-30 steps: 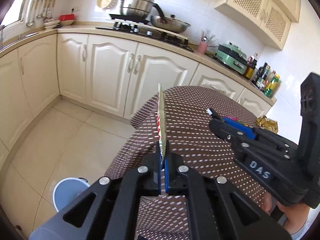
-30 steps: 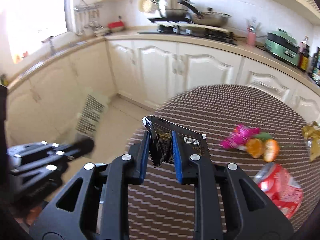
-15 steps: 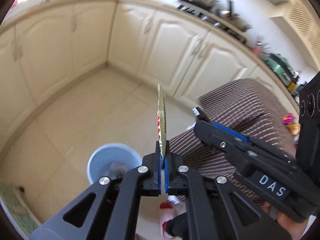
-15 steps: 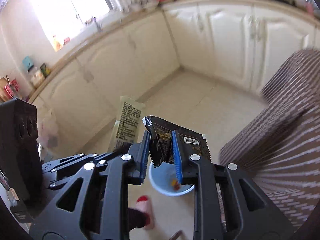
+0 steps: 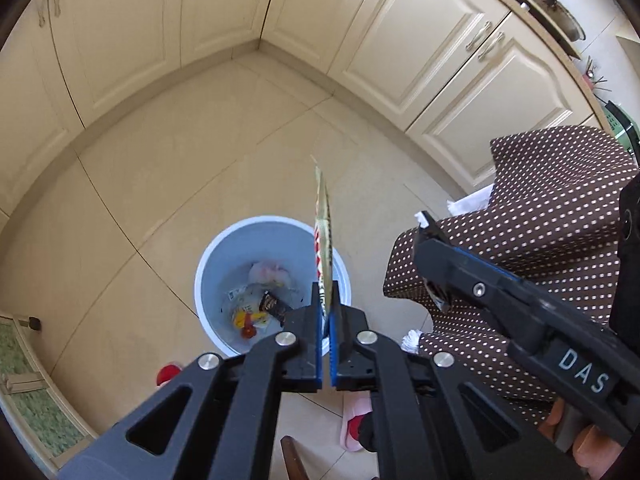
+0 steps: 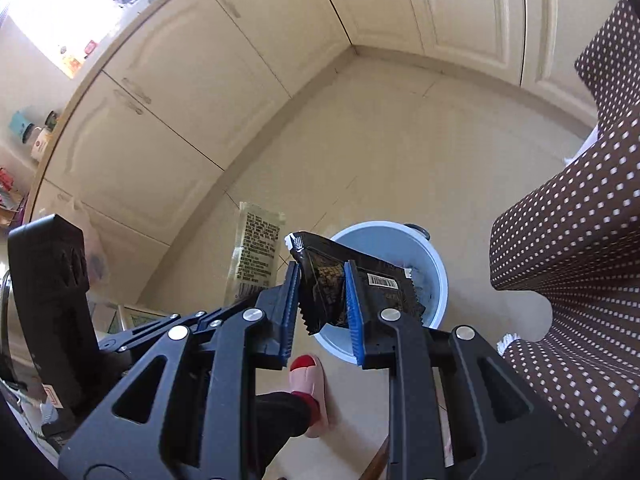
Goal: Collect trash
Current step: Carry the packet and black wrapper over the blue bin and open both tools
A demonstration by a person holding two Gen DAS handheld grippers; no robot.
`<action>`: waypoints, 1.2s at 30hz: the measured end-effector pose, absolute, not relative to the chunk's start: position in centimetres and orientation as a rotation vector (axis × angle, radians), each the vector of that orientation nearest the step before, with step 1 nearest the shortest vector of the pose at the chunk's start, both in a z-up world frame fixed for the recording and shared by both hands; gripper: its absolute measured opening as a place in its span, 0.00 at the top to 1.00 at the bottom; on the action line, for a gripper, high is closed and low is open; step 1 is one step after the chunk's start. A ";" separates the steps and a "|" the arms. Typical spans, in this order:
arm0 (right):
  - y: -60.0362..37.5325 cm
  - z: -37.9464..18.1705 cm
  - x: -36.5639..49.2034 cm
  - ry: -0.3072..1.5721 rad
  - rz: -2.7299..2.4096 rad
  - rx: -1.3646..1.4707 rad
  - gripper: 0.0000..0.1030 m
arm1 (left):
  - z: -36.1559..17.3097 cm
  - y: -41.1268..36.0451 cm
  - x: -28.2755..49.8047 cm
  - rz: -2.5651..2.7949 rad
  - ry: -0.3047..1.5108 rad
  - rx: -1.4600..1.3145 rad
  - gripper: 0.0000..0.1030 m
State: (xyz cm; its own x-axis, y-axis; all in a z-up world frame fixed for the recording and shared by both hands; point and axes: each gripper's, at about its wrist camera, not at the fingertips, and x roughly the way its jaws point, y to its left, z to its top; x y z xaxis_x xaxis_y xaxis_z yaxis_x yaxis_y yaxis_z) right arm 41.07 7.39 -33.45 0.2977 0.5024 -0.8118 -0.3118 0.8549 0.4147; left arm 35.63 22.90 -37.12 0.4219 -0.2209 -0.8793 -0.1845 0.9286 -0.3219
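**both wrappers now over the bin**

our left gripper [image 5: 327,312] is clenched on a flat pale wrapper [image 5: 322,232]; our right gripper [image 6: 322,300] pinches a crumpled black wrapper [image 6: 340,280]. a second ago we faced the table; now both hang above the blue bin [image 5: 224,256], so release looks next. litter already lies inside.

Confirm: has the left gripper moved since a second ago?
Yes. The left gripper, shut on the yellow wrapper, swung off the dotted tablecloth and down to over the blue trash bin; the stove has left its view.
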 end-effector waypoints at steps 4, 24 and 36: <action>7.6 -34.9 41.7 1.168 0.532 0.195 0.78 | -38.4 23.0 36.8 -0.033 1.167 -0.399 0.94; 10.0 -37.4 42.5 1.198 0.537 0.203 0.78 | -40.1 25.6 35.7 0.043 1.185 -0.481 0.71; 11.6 -37.4 42.5 1.192 0.536 0.194 0.74 | -39.9 26.5 35.1 0.069 1.177 -0.506 0.66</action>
State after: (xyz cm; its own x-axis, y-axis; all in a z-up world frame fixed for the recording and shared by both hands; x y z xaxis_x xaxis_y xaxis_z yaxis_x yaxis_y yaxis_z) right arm 42.52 11.60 -37.37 0.2627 0.4931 -0.8294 -0.2936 0.8596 0.4181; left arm 35.12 26.46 -39.91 0.3952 -0.2078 -0.8948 -0.3106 0.8865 -0.3430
